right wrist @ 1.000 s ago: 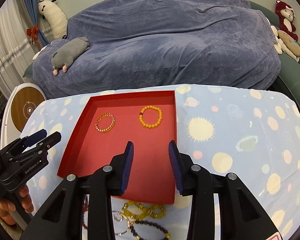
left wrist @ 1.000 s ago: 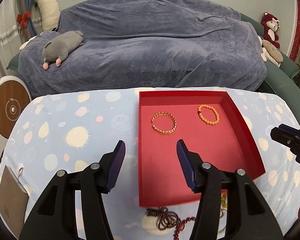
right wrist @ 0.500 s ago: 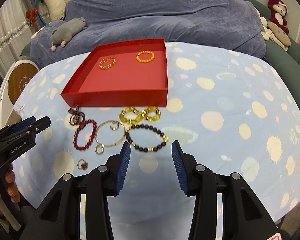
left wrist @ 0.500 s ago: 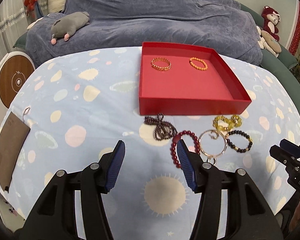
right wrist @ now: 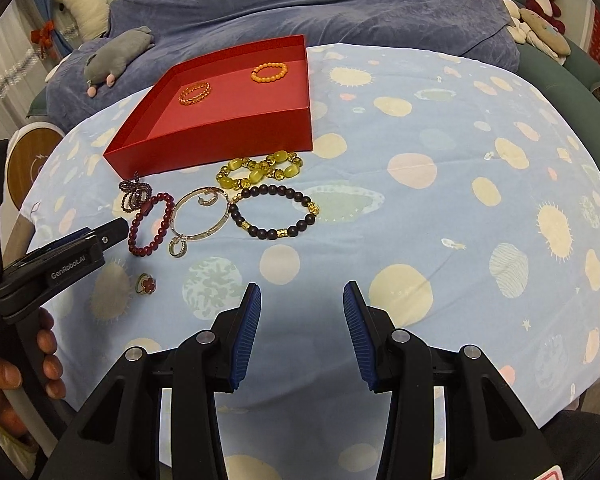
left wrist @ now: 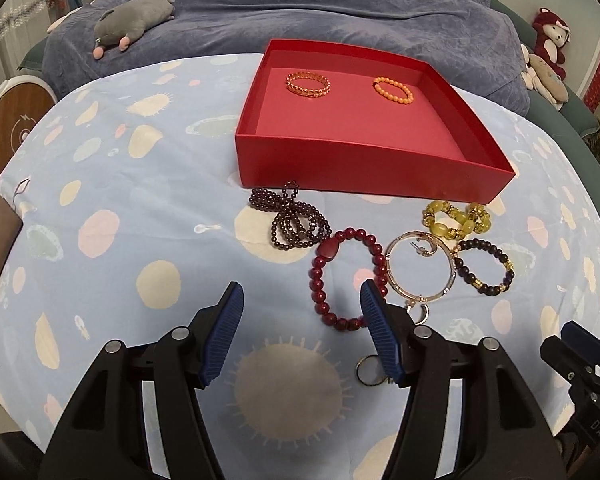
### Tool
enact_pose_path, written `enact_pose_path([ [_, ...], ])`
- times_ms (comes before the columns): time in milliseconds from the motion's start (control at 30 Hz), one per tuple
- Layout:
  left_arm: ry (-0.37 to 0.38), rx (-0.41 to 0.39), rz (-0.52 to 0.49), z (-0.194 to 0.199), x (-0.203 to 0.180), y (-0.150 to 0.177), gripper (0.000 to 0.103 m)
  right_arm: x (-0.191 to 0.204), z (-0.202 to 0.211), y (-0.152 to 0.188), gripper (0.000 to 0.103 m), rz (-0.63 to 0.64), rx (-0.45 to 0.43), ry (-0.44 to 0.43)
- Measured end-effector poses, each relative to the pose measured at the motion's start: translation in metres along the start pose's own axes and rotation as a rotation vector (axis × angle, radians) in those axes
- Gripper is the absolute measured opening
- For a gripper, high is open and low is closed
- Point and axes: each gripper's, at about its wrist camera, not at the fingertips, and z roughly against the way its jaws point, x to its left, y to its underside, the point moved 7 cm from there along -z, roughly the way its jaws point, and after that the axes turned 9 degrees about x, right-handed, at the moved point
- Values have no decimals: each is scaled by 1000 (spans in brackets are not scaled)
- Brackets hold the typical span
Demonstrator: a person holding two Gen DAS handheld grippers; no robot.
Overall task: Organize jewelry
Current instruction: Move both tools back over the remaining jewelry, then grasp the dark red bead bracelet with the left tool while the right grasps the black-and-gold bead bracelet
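The left gripper (left wrist: pixel 302 330) hangs low over the bench (left wrist: pixel 112 184), fingers spread wide and empty. Just past its right finger, at about 1 o'clock, lies the red bracelet (left wrist: pixel 346 276), flat on the cloth, its long axis running near to far; its near arc sits beside that finger's tip, seemingly just short of touching. A small ring (left wrist: pixel 367 369) lies by the same finger, partly hidden behind it.

The right gripper (right wrist: pixel 302 330) is also released and holds nothing, with only bare cloth between its fingers. From it the loose pieces lie well off at 10 to 11 o'clock: the red ring (right wrist: pixel 145 283) nearest, then the red bracelet, the bangle (right wrist: pixel 199 213) and the black bracelet (right wrist: pixel 275 211).

Farther out are the yellow beads (right wrist: pixel 260 169) and the purple strand (left wrist: pixel 296 222), both just before the tray (left wrist: pixel 364 174). Inside the tray, toward its far wall, lie a gold bracelet (left wrist: pixel 308 84) and an orange bracelet (left wrist: pixel 393 90), apart from each other.

The left gripper is clearly the nearer to the red bracelet, so it likely takes the next pick: a small shift toward 1 o'clock would put one bead arc between the fingers.
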Motion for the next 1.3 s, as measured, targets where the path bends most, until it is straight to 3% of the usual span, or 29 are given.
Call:
enact_pose_path([
  [267, -17, 21, -20, -16, 0, 3, 37, -5, -14, -24, 42, -10, -6, 10],
  [400, -6, 19, -27, -14, 6, 5, 10, -5, -25, -38, 42, -13, -1, 14],
  [433, 1, 22, -26, -13, 7, 6, 8, -5, -27, -41, 42, -13, -2, 16],
  [700, 10, 29, -13, -9, 14, 14, 8, -2, -45, -59, 42, -11, 10, 21],
  [967, 11, 34, -8, -7, 16, 19, 8, -1, -60, -55, 38, 16, 32, 45],
  [1133, 12, 34, -6, -7, 17, 19, 8, -1, -59, -55, 16, 22, 38, 43],
  [1300, 20, 45, 4, -6, 19, 19, 8, 0, -56, -52, 8, 24, 45, 23],
])
